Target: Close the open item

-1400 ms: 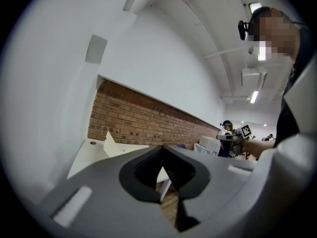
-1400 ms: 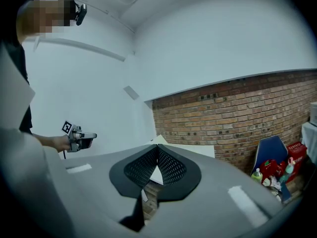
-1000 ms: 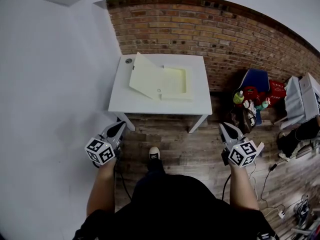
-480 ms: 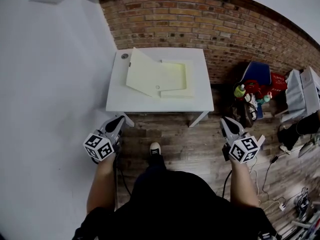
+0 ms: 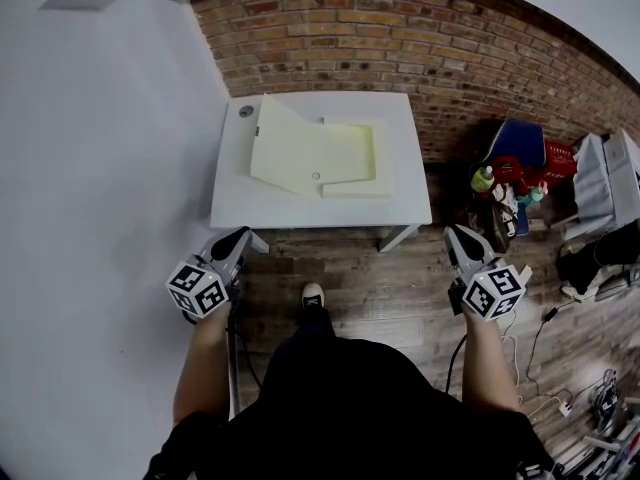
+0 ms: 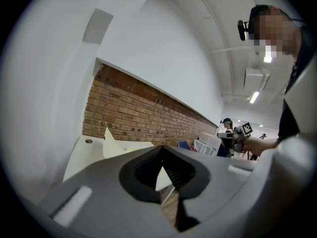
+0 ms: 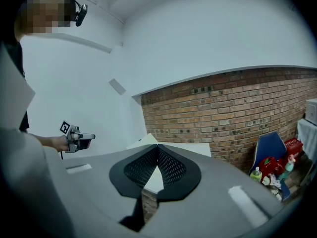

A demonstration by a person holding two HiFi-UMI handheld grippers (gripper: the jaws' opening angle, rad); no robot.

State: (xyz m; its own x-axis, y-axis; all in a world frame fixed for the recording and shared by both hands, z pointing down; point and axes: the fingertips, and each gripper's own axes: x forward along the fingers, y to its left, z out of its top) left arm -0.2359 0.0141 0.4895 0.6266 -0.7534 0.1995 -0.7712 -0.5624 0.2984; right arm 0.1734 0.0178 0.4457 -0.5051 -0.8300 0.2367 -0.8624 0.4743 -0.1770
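Note:
A pale yellow flat box (image 5: 345,158) lies open on the white table (image 5: 320,208) against the brick wall, its lid (image 5: 285,153) raised and leaning to the left. In the left gripper view the lid (image 6: 111,142) rises as a pale peak above the tabletop. My left gripper (image 5: 243,240) is shut and holds nothing, well short of the table's front left corner. My right gripper (image 5: 458,236) is also shut and empty, off the table's front right corner. Both hover over the wooden floor.
A small round metal fitting (image 5: 246,111) sits at the table's back left corner. A blue chair with red baskets and a green bottle (image 5: 483,179) stands to the right of the table. White boxes (image 5: 605,188) and cables lie further right. A white wall runs along the left.
The view has drawn a little closer to the table, and the table and box sit slightly higher in the picture. Both grippers stay shut and roughly in place.

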